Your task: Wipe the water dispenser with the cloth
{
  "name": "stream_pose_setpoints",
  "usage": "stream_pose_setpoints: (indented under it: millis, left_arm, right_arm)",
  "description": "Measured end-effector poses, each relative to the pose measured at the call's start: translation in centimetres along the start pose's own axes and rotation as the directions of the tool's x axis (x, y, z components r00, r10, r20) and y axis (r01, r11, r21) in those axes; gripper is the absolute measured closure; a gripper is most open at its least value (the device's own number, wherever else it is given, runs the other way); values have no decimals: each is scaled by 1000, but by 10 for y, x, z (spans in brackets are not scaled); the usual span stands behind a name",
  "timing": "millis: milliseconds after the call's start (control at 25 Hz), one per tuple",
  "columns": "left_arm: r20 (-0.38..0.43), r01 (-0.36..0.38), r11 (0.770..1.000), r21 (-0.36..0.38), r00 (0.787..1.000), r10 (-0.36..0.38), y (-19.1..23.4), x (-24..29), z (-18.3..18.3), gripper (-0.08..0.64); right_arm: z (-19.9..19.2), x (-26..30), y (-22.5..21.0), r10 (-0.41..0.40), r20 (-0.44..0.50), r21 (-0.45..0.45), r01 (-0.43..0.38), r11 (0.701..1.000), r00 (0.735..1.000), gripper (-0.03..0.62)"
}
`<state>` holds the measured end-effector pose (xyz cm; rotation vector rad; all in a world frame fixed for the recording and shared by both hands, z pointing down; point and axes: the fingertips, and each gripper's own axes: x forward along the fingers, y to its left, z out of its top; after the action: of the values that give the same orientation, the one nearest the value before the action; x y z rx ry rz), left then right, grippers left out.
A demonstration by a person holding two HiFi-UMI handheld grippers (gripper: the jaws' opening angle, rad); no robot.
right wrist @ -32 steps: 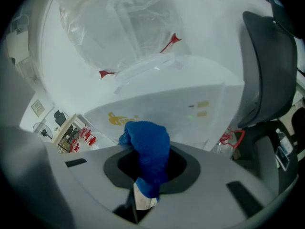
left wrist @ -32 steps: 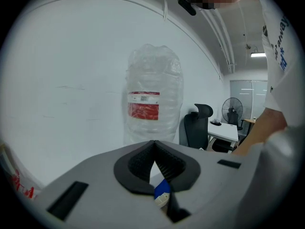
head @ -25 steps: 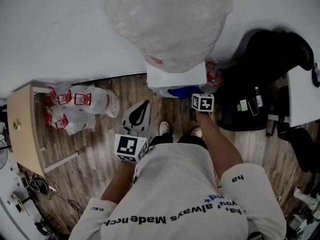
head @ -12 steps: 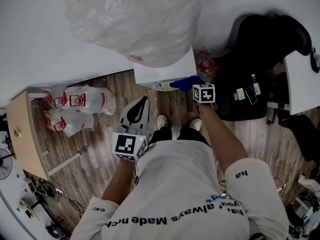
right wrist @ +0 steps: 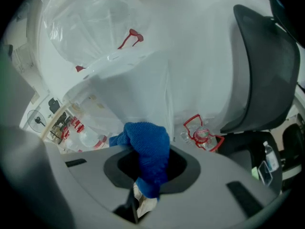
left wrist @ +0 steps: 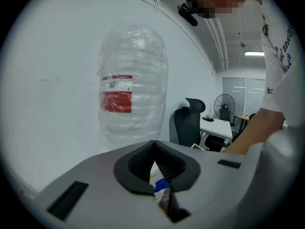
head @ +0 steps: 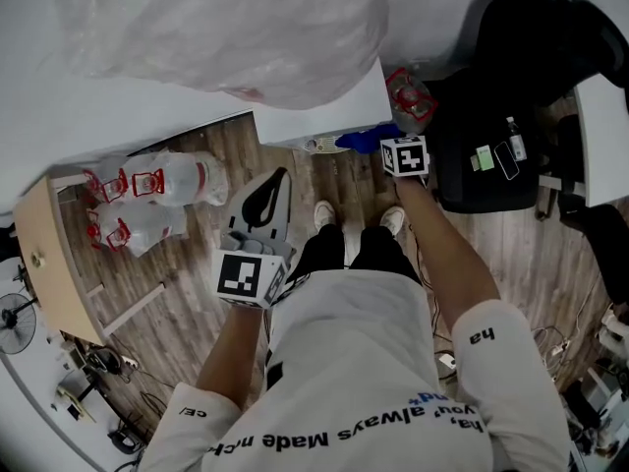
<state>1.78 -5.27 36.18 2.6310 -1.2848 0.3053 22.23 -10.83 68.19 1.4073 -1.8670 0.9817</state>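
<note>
While the head view looks down past the person's white shirt, the water dispenser (head: pixel 324 116) stands against the wall with a plastic-wrapped bottle (head: pixel 226 18) on top. The blue cloth (head: pixel 362 142) is bunched at the tips of the right gripper (head: pixel 385 146), close against the dispenser's lower front edge. Whether it touches the white casing cannot be told from here. The right arm reaches forward, almost straight. The left gripper (head: pixel 270 197) is held nearer the body with the elbow bent, well apart from the dispenser and over the wooden floor (head: pixel 177 293). More wrapped bottles with red handles (head: pixel 147 200) lie on the floor at the left, and a black chair (head: pixel 511 87) stands at the right.

In the left gripper view, the jaws of the left gripper (left wrist: pixel 153 144) meet at their tips with nothing clamped between them. They point up toward the wrapped bottle (left wrist: pixel 133 94) with its red label.

In the right gripper view, the jaws of the right gripper (right wrist: pixel 151 175) are clamped on the cloth (right wrist: pixel 148 149). It bulges out above them in a thick fold and droops to the left. The dispenser's white casing (right wrist: pixel 138 99) rises just beyond the cloth. An empty red-handled bottle (right wrist: pixel 202 133) lies near its foot.
</note>
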Motion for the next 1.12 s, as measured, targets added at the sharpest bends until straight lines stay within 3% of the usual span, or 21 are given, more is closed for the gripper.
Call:
stream_pose_setpoints:
  millis: [600,1120]
  left_arm:
    - [-32,40,999,0,999,-40,-6,20,-32,541]
    - [-34,3,1000,-17,999,-3,3,21,-78,541]
  right_arm:
    - [-31,47,-9,12,-52,20,-11,1000,999,511]
    - [-61,90,-23,16,-52,40,-14,999,999,511]
